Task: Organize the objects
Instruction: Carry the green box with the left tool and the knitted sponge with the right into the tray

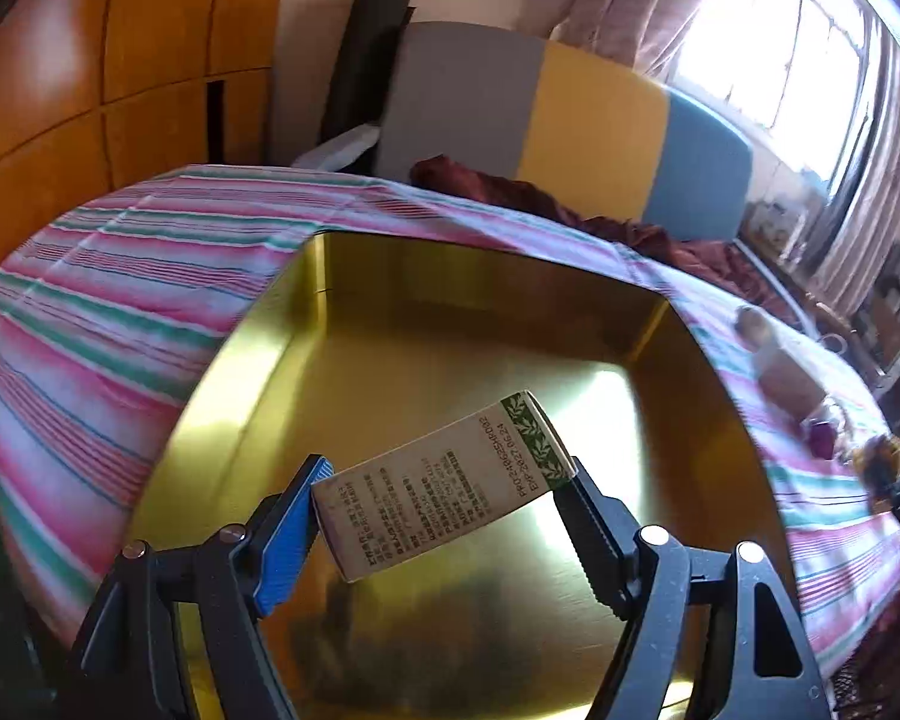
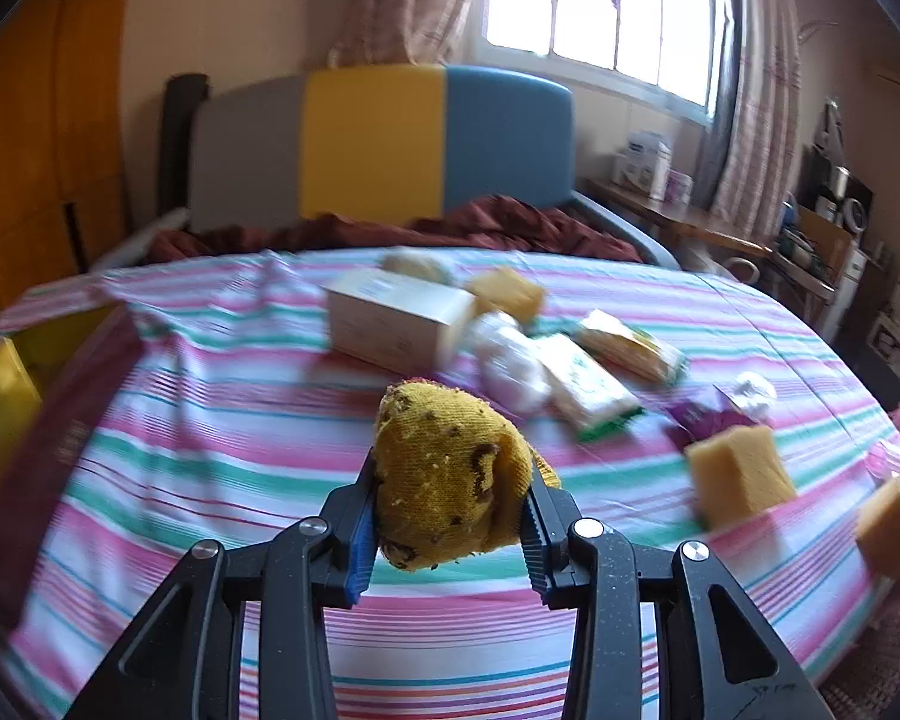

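Observation:
In the left wrist view my left gripper [image 1: 444, 498] is shut on a small cream carton with a green leaf band [image 1: 444, 480], held by its ends above the inside of a gold tin box [image 1: 306, 312] on the striped bed. In the right wrist view my right gripper [image 2: 447, 516] is shut on a balled yellow sock with brown spots [image 2: 450, 468], held above the bed. The gold box [image 2: 0, 396] shows at the left edge there, with a dark red lid [image 2: 60, 450] beside it.
On the striped bedspread [image 2: 210, 420] lie a white carton [image 2: 396, 318], a white wrapped bundle [image 2: 510, 360], flat packets [image 2: 588, 384], a purple wrapper [image 2: 708, 414] and yellow sponge blocks [image 2: 738, 480]. A headboard [image 2: 390, 144], a red blanket and a cluttered desk [image 2: 690, 216] stand behind.

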